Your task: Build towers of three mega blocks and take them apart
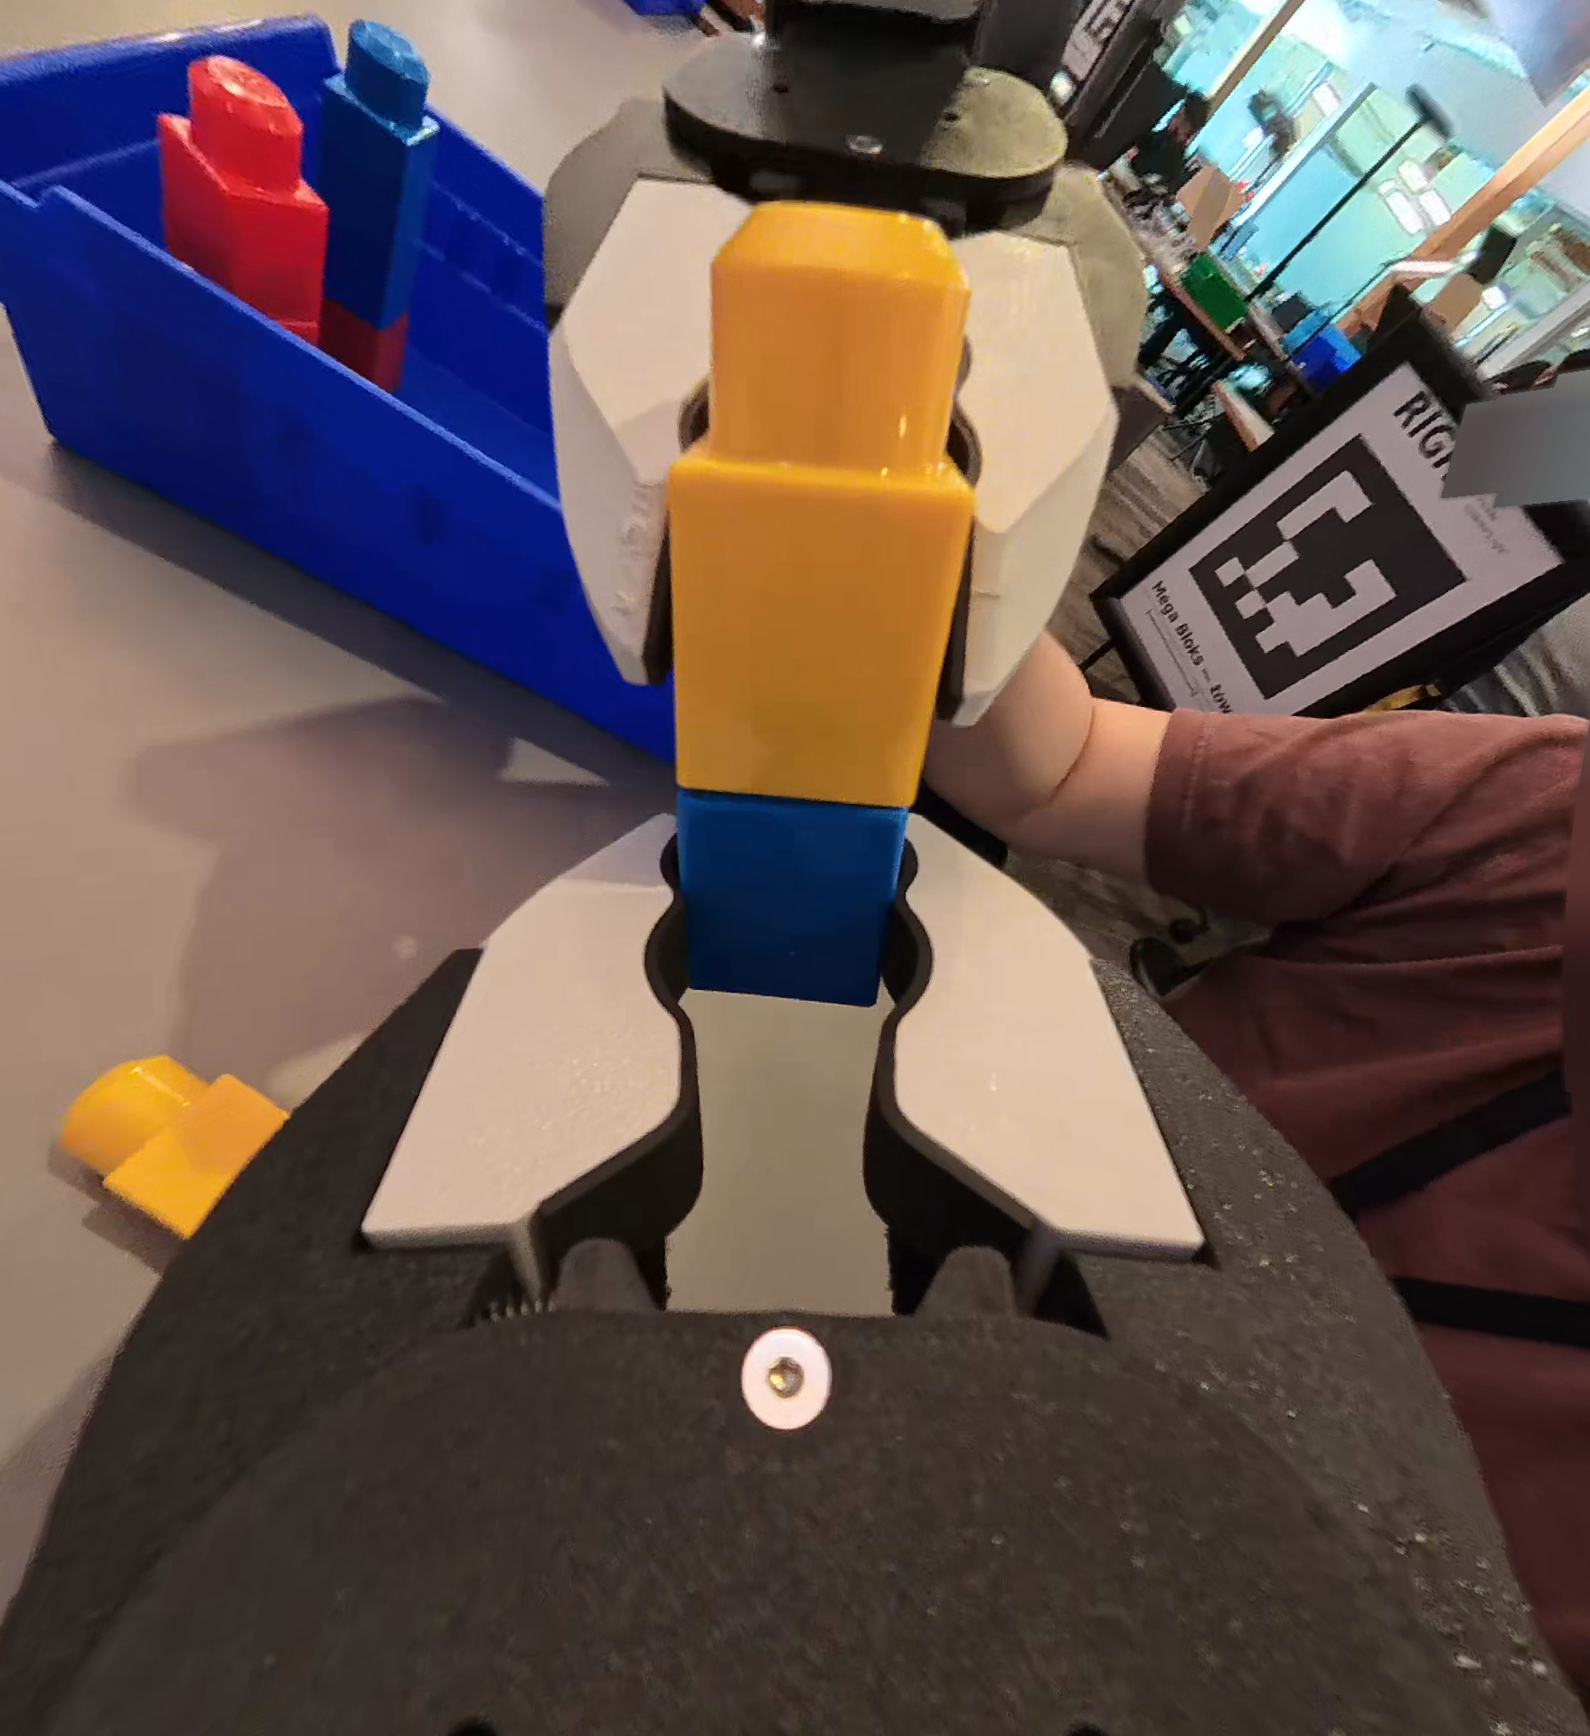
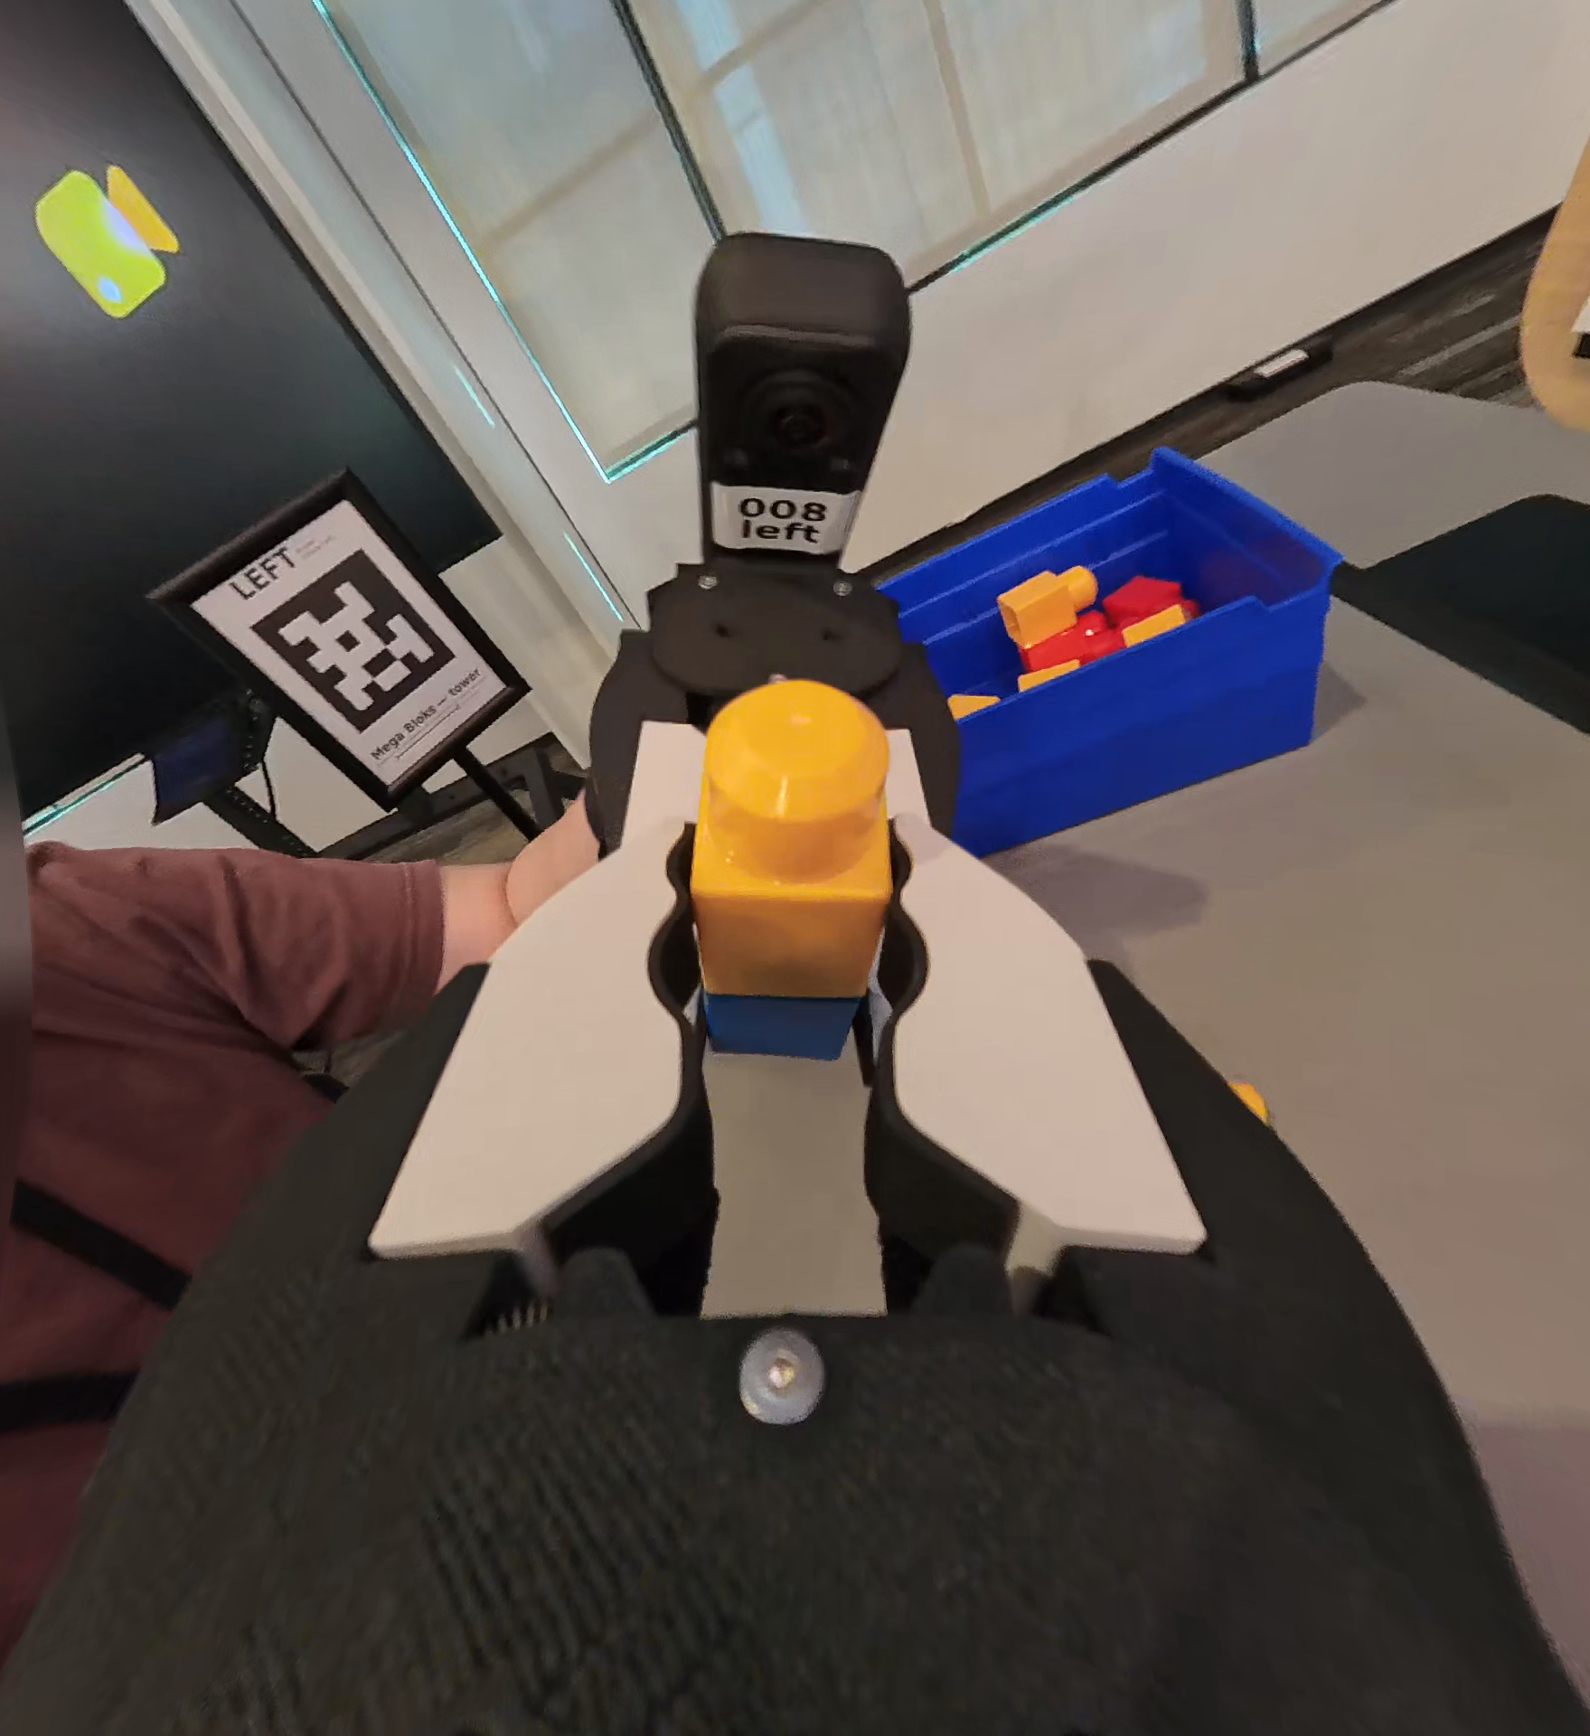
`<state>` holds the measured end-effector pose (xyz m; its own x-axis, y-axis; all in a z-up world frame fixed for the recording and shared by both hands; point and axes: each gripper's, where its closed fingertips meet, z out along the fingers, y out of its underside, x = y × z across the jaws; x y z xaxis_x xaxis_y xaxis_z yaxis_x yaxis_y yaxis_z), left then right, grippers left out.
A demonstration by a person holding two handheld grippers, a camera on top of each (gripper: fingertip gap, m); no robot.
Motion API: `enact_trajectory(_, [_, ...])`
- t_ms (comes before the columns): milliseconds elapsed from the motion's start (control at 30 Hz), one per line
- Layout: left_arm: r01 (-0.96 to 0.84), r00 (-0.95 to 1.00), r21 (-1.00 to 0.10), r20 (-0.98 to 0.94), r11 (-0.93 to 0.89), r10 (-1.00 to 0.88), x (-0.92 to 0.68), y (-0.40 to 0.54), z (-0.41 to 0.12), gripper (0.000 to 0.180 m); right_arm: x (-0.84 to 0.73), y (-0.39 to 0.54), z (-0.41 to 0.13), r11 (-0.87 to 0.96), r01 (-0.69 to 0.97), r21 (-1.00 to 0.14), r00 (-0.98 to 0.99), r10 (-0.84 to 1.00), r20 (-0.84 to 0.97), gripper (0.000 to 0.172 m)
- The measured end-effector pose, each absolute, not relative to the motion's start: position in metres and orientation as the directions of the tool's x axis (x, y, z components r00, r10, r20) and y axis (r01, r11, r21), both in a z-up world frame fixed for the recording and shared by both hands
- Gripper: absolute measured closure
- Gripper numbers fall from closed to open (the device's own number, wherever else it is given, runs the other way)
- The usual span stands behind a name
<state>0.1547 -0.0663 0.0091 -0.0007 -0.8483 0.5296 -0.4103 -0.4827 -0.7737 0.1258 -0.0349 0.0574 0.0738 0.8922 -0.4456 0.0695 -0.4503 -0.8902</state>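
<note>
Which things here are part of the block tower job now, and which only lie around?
In the job:
- left gripper, shut on the blue block
- right gripper, shut on the yellow block

Lying about:
- loose yellow block on the table
- blue bin of spare blocks
- framed signs

Grey table with blue bin, loose yellow block.

Blue bin was cut by left edge in left wrist view. Loose yellow block mostly hid behind right gripper body. Blue block half covered by yellow block.
</note>
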Motion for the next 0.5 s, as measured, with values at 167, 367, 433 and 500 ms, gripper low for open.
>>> enact_trajectory(167, [-0.442, -0.004, -0.773, 0.509, -0.455, -0.861, 0.151, -0.07, 0.009, 0.142, 0.124, -0.04, 0.057, -0.436, 0.084, -0.896, 0.042, 0.9, -0.434, 0.134])
enact_trajectory(367, [-0.442, 0.063, -0.767, 0.491, -0.466, -0.869, 0.149, -0.062, 0.006, 0.142, 0.122, -0.033, 0.055, -0.447, 0.051, -0.893, 0.091, 0.892, -0.442, 0.134])
enact_trajectory(433, [-0.452, 0.083, -0.76, 0.486, -0.468, -0.87, 0.148, -0.061, 0.005, 0.142, 0.121, -0.032, 0.054, -0.459, 0.047, -0.887, 0.093, 0.886, -0.453, 0.134])
enact_trajectory(500, [-0.459, 0.088, -0.758, 0.48, -0.463, -0.873, 0.147, -0.06, 0.004, 0.142, 0.121, -0.032, 0.053, -0.458, 0.047, -0.888, 0.085, 0.887, -0.454, 0.134])
